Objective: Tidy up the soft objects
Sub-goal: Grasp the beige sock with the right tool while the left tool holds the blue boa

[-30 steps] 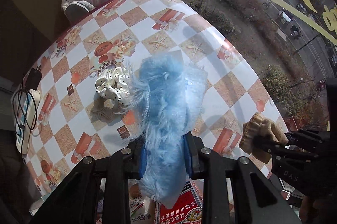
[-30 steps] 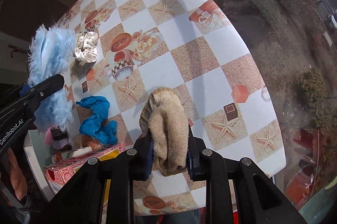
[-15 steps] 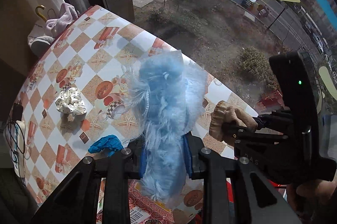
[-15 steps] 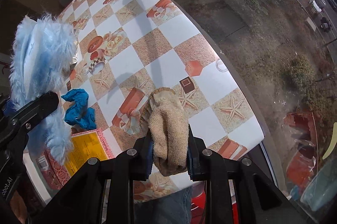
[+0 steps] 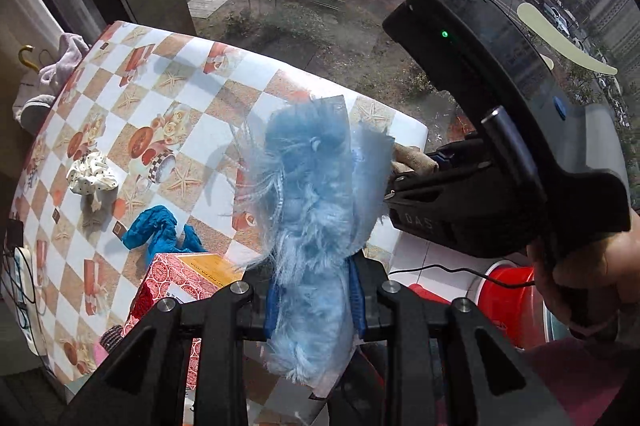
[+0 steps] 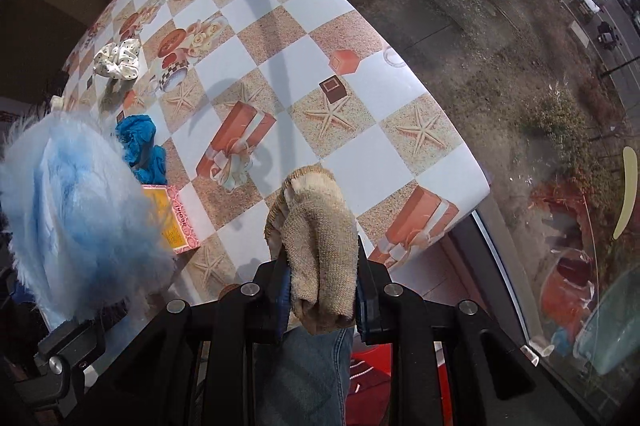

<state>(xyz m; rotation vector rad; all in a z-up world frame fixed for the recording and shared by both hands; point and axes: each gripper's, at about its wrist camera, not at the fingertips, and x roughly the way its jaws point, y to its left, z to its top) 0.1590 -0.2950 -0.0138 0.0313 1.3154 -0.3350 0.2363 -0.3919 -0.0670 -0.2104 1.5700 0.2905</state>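
Left-wrist view: your left tongs (image 5: 314,306) clamp the fluffy blue piece (image 5: 316,201); right tongs (image 6: 322,296) clamp the beige sock (image 6: 316,238). Both hang over the near table (image 6: 352,105) edge. Keep both grips firm; blue cloth (image 6: 140,145) and scrunchie (image 6: 116,59) remain beyond.

Each view is taken from a camera on a gripper, looking down along its two black fingers. In the left wrist view, the checked table (image 5: 192,97) is seen from above and close, with the window past its far edge. In the right wrist view, the same table (image 6: 280,37) is looked down on, its corner near. The white scrunchie (image 5: 93,177) (image 6: 117,58), the blue cloth (image 5: 158,230) (image 6: 140,145) and the red box (image 5: 176,278) (image 6: 176,222) are shared by both views.
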